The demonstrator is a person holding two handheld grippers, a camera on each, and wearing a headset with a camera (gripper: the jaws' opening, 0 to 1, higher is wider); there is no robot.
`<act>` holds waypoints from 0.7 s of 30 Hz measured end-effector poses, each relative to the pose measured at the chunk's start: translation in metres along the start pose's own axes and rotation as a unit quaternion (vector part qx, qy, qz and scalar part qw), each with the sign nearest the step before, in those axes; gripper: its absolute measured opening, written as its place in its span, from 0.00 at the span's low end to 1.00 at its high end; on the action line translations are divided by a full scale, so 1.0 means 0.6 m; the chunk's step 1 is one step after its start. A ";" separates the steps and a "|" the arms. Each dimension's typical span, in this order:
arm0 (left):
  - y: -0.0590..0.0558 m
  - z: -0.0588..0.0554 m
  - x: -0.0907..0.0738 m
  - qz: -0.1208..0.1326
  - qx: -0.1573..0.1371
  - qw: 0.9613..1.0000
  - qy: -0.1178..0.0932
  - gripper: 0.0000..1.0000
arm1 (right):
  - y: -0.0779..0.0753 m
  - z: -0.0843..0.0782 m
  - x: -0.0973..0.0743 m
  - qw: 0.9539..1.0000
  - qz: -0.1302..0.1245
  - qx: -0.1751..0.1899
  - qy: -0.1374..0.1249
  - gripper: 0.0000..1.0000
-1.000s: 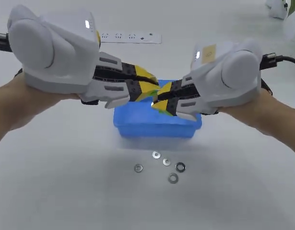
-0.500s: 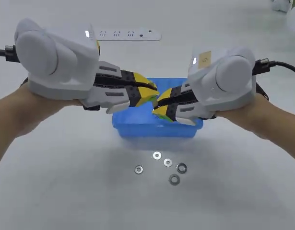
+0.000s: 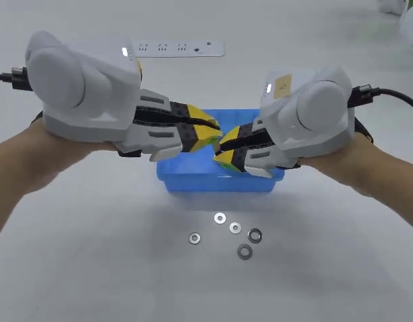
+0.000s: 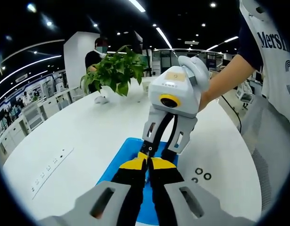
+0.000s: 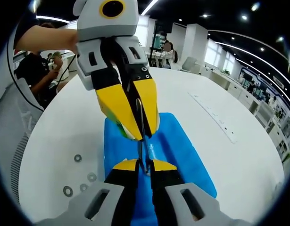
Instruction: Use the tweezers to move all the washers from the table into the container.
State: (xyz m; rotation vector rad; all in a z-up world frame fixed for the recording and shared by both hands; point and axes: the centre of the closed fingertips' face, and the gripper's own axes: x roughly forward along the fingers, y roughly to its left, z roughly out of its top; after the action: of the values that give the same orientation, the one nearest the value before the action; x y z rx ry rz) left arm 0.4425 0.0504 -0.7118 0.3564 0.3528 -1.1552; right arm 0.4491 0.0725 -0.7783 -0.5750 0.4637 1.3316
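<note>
nearest us, five washers (image 3: 235, 228) lie loose on the white table (image 3: 92, 268), close together and just in front of the blue container (image 3: 219, 182), none of them in it that we can see. above the container the left tool (image 3: 215, 129) and the right tool (image 3: 221, 149) meet tip to tip. in the right gripper view a thin strip of metal, which we take for the tweezers (image 5: 141, 136), runs from the left tool's yellow jaws down into the right tool's own. both pairs of jaws stand narrow, each pinched on that strip. beyond the container a power strip (image 3: 176, 48) lies on the table. we judge the risk to be in the shared hold: if one tool lets go while the other grips off-centre, the tweezers can swing or drop into the container or among the washers and scatter them. a skewed grip would also keep the tips from closing squarely on such flat, thin rings.
</note>
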 end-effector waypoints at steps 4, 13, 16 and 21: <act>-0.002 0.001 -0.001 -0.001 0.002 1.000 0.001 0.07 | 0.000 0.001 -0.004 1.000 -0.001 0.000 0.003 0.11; -0.009 0.020 -0.019 -0.004 0.008 1.000 -0.008 0.06 | 0.005 0.022 -0.018 1.000 0.006 -0.021 -0.003 0.11; -0.013 0.029 -0.029 -0.004 0.014 1.000 -0.011 0.06 | 0.010 0.033 -0.025 0.999 0.010 -0.030 -0.010 0.11; -0.026 0.049 -0.052 -0.007 0.017 1.000 -0.024 0.06 | 0.026 0.056 -0.045 0.998 0.015 -0.049 -0.028 0.11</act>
State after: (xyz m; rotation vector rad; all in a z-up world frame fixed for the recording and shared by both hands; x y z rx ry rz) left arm 0.4190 0.0569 -0.6730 0.3560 0.2938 -1.1825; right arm 0.4286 0.0750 -0.7376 -0.6129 0.3638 1.4020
